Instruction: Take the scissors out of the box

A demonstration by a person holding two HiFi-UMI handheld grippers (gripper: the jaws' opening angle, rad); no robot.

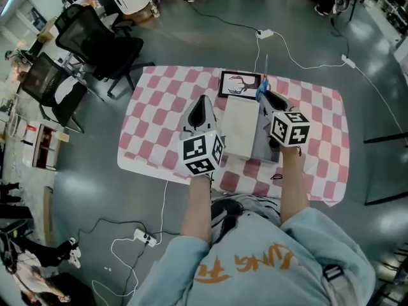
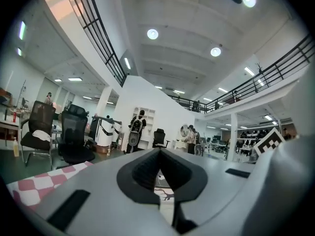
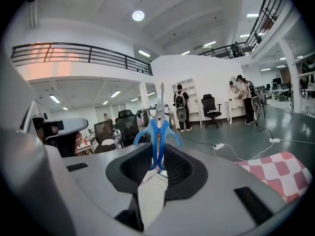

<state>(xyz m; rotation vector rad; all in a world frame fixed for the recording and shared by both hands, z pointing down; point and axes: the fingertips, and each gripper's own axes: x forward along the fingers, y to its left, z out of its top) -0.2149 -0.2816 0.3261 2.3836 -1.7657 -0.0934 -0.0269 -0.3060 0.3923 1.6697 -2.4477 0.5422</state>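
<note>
Blue-handled scissors [image 1: 262,85] [image 3: 158,127] hang in the air above the far right corner of the box [image 1: 241,127], blades pointing away from me. My right gripper [image 1: 263,97] [image 3: 158,155] is shut on their handles. The box is a pale oblong on the pink-and-white checked tablecloth [image 1: 159,107], with a grey part [image 1: 265,146] along its right side. My left gripper [image 1: 203,102] [image 2: 159,164] is held level over the cloth just left of the box. Its jaws meet at the tips with nothing between them.
A black-framed card with a deer drawing [image 1: 240,84] [image 2: 165,193] lies behind the box. Black office chairs [image 1: 95,40] stand off the table's far left. Power strips and cables [image 1: 266,34] lie on the floor beyond the table and near my feet [image 1: 144,237].
</note>
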